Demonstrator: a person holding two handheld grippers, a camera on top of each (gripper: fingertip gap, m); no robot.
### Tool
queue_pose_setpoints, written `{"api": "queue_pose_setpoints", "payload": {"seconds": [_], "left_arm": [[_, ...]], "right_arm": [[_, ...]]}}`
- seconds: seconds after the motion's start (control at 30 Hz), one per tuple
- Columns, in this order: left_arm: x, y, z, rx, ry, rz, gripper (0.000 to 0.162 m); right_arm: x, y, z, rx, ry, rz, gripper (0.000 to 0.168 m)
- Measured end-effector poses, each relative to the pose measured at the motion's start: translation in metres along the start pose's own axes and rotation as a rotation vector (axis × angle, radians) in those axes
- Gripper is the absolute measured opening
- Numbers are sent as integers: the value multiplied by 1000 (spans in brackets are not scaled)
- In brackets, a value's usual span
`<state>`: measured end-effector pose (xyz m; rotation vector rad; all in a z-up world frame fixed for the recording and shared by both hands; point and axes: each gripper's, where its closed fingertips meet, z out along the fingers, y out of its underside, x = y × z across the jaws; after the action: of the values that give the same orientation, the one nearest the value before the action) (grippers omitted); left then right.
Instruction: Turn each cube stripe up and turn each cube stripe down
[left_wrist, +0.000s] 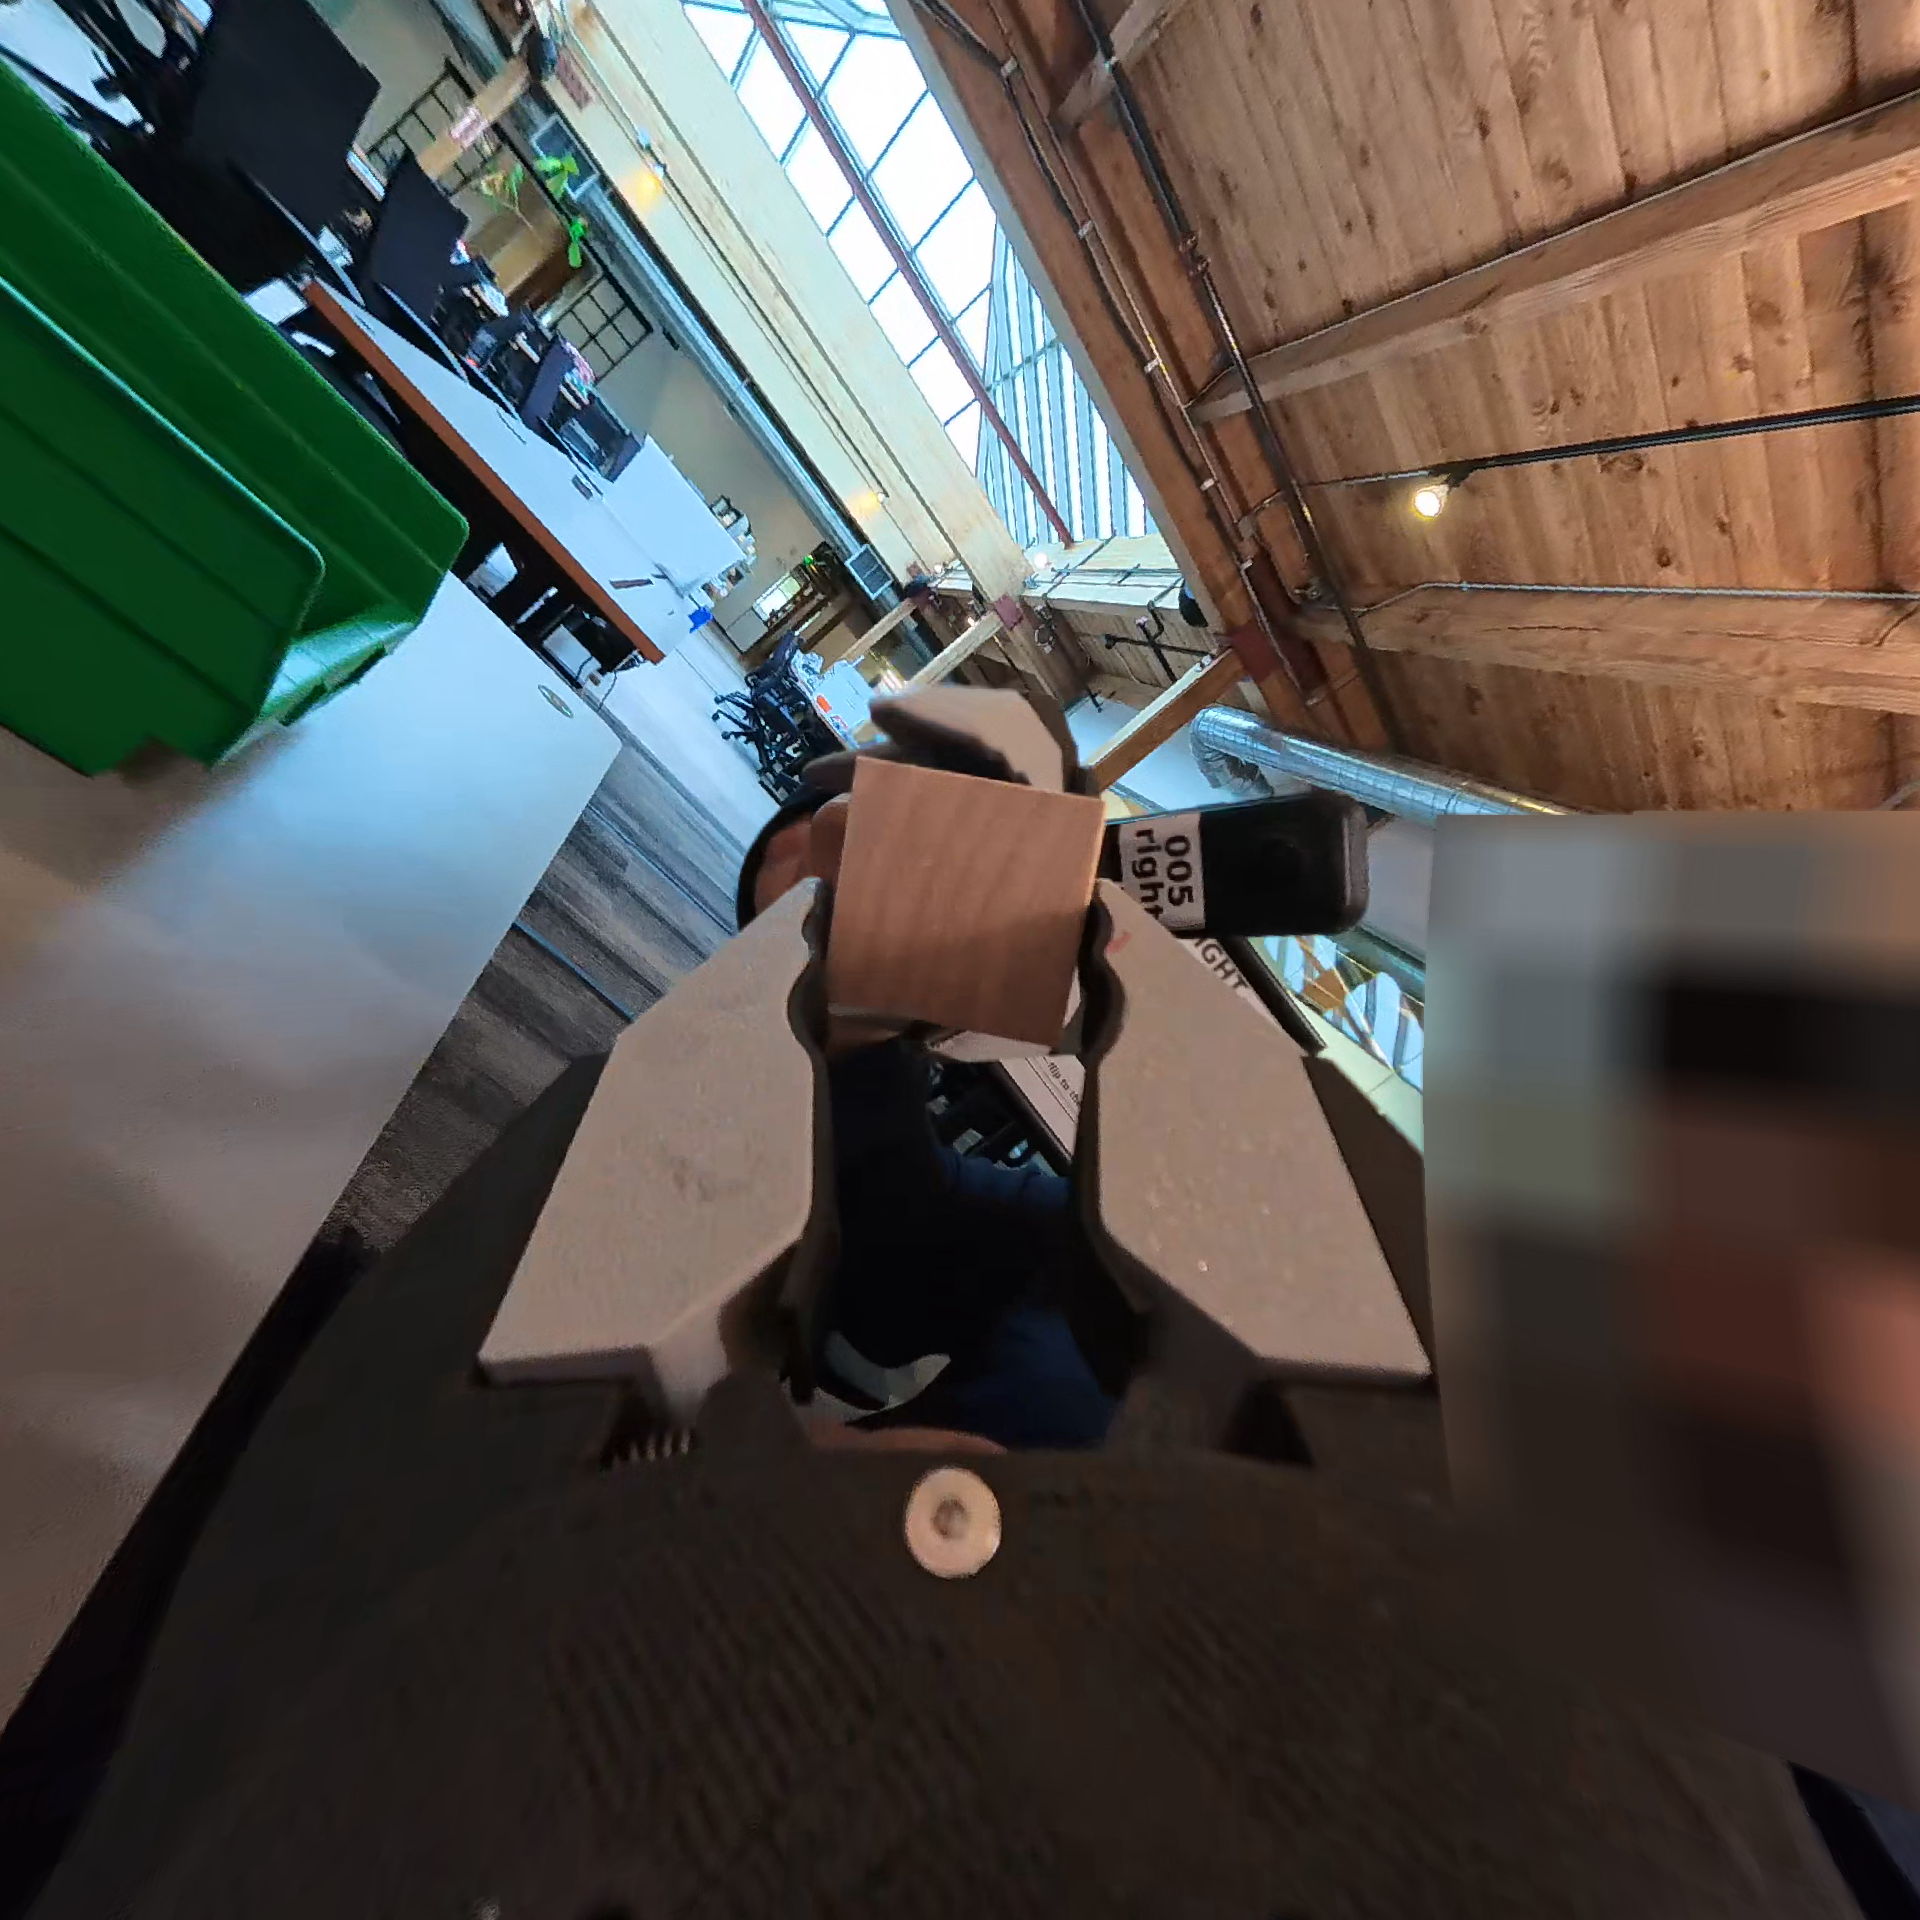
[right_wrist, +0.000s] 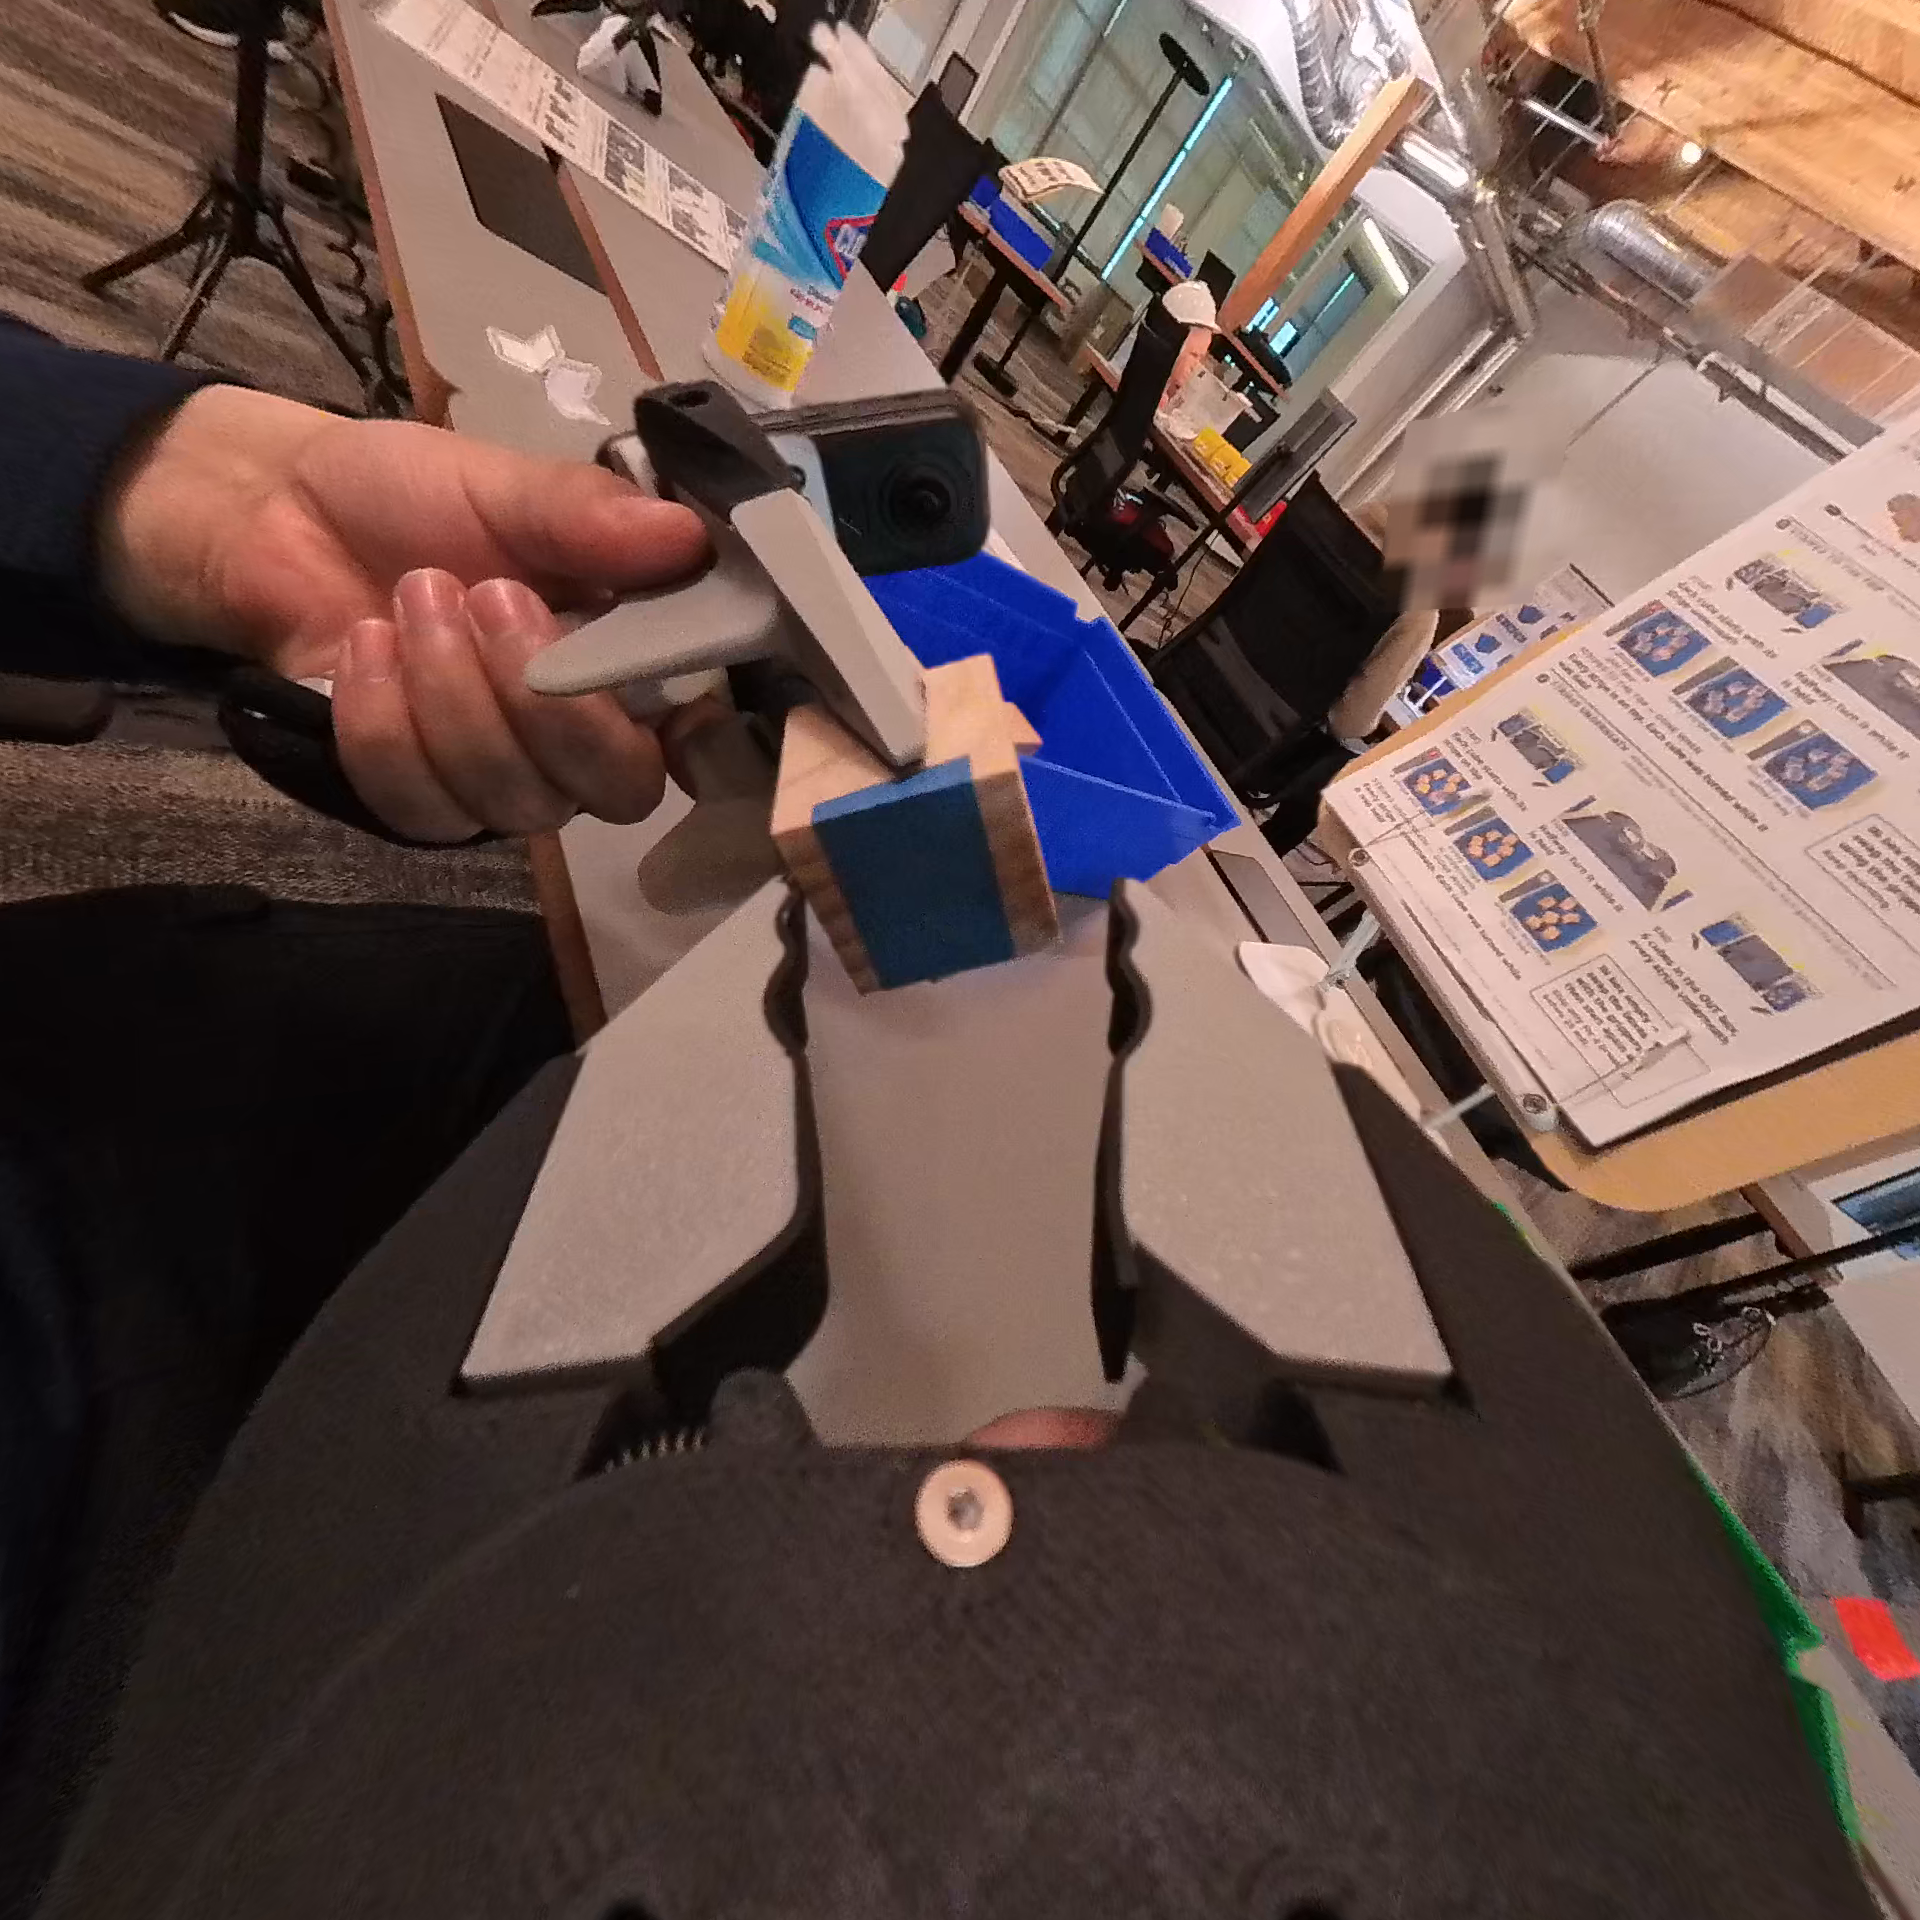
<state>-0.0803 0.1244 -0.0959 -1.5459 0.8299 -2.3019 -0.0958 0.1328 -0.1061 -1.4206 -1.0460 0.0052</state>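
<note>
A wooden cube (left_wrist: 961, 904) is held in the air, clamped between the fingers of my left gripper (left_wrist: 951, 925). In the right wrist view the cube (right_wrist: 914, 894) shows a blue stripe face towards the camera. There the left gripper (right_wrist: 821, 769) comes in from the left in a person's hand (right_wrist: 364, 582), shut on the cube. My right gripper (right_wrist: 951, 935) is open, with a fingertip on either side of the cube and a small gap. One of its fingers (left_wrist: 966, 727) shows behind the cube in the left wrist view.
Stacked green bins (left_wrist: 156, 520) stand on a white table (left_wrist: 208, 1039) to the left. A blue bin (right_wrist: 1091, 748) sits on the grey table (right_wrist: 499, 260) behind the cube, with a wipes canister (right_wrist: 800, 229) farther back. An instruction sheet on a board (right_wrist: 1662, 810) is at the right.
</note>
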Motion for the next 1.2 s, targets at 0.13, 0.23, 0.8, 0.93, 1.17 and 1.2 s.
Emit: {"api": "queue_pose_setpoints", "payload": {"seconds": [0.13, 0.23, 0.8, 0.93, 1.17, 1.2], "left_arm": [[-4, 0, 1, 14, 13, -37, 45], [1, 1, -1, 17, 45, -42, 44], [13, -88, -143, 71, -785, 815, 65], [-3, -83, -154, -20, -924, 882, 67], [-10, -83, -162, -49, -948, 884, 64], [-11, -84, -164, -48, -950, 882, 64]], "right_arm": [[-4, 0, 2, 17, 35, -99, 43], [-5, -3, 0, 60, 30, -90, 43], [239, 238, -31, -709, 423, 711, 42], [237, 314, -1, -933, 336, 872, 43], [224, 362, 13, -1042, 279, 978, 51], [228, 356, 11, -1020, 297, 968, 54]]}}
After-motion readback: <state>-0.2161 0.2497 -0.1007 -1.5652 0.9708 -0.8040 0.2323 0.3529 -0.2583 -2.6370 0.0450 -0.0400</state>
